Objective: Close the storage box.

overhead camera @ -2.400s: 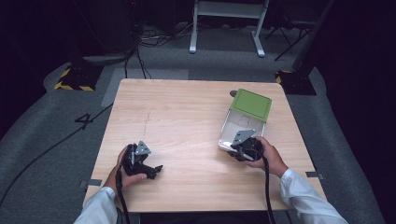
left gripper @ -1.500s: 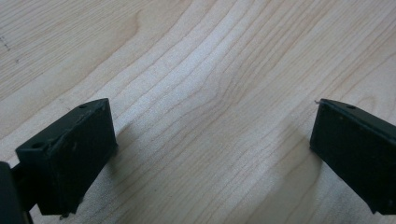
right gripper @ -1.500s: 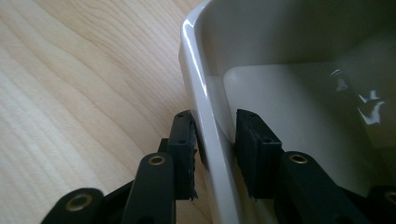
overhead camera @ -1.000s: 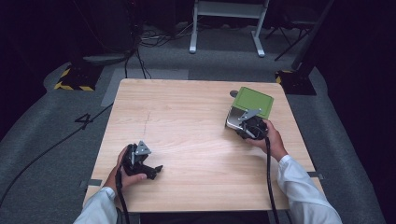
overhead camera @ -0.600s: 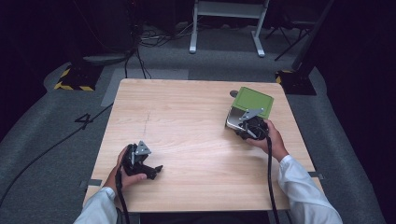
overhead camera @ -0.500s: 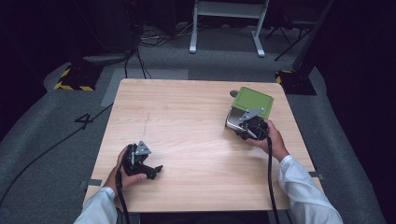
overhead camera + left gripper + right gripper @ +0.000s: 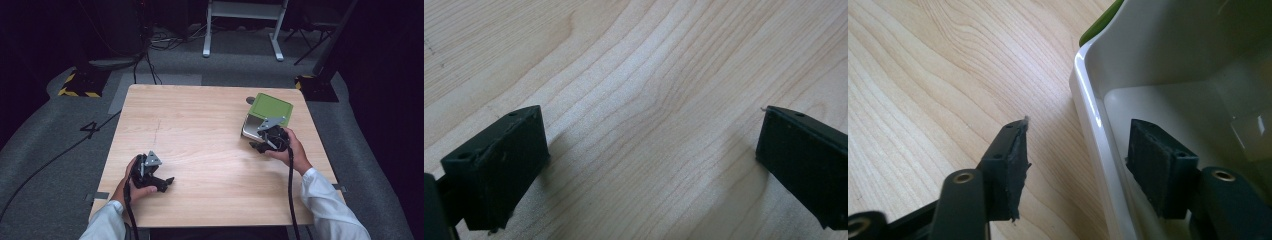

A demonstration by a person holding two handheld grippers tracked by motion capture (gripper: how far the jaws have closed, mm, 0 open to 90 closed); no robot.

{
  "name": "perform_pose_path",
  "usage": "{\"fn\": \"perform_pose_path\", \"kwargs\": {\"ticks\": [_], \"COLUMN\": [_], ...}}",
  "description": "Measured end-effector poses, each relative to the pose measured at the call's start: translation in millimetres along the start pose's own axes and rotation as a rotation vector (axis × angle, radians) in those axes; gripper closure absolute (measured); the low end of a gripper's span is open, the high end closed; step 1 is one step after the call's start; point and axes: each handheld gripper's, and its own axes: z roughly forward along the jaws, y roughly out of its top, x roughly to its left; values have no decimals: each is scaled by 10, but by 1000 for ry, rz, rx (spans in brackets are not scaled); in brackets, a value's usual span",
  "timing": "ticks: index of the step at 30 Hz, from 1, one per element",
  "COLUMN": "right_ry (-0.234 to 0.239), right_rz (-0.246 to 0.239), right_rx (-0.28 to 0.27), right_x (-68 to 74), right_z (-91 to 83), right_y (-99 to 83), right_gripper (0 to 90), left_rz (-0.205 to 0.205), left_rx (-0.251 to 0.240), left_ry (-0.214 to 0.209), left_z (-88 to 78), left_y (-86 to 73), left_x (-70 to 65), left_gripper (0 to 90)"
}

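Right claw (image 7: 1075, 165): you're straddling the white box (image 7: 1168, 65) wall near the desk's (image 7: 210, 130) right edge, jaws just opening.
Left claw (image 7: 649, 165): you're holding it wide, nothing between.

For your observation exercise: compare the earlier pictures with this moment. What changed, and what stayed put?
The right gripper carried the white container with its green lid farther up the table; its jaws have just been opening, straddling the wall without pressing. The left gripper stayed put.
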Motion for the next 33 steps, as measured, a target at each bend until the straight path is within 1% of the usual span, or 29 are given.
{"fn": "perform_pose_path", "kwargs": {"ticks": [3,4,5,6,7,9,11,12,15,17,21,24,33], "right_ry": [-4,-4,-8,-17,-17,-14,-18,-10,2,16,22,13,9], "right_rz": [2,2,5,6,6,3,-9,-12,-15,-14,-24,-47,-51], "right_rx": [-19,-19,-35,-36,-36,-38,-37,-38,-49,-67,-77,-87,-97], "right_x": [2,2,9,14,14,28,45,57,63,76,102,154,180], "right_z": [-35,-35,-61,-70,-70,-91,-114,-143,-178,-239,-298,-375,-515], "right_y": [-7,-7,-19,-25,-25,-33,-41,-50,-57,-67,-68,-89,-198], "right_gripper": [345,345,297,281,281,245,234,220,214,204,205,206,210], "left_rz": [0,0,0,0,0,0,0,0,0,0,0,0,0], "left_rx": [0,0,0,0,0,0,0,0,0,0,0,0,0], "left_ry": [0,0,0,0,0,0,0,0,0,0,0,0,0], "left_z": [0,0,0,0,0,0,0,0,0,0,0,0,0], "left_y": [0,0,0,0,0,0,0,0,0,0,0,0,0], "left_x": [0,0,0,0,0,0,0,0,0,0,0,0,0], "left_gripper": [5,4,4,4,5,5,5,4,4,5,4,5,5]}}
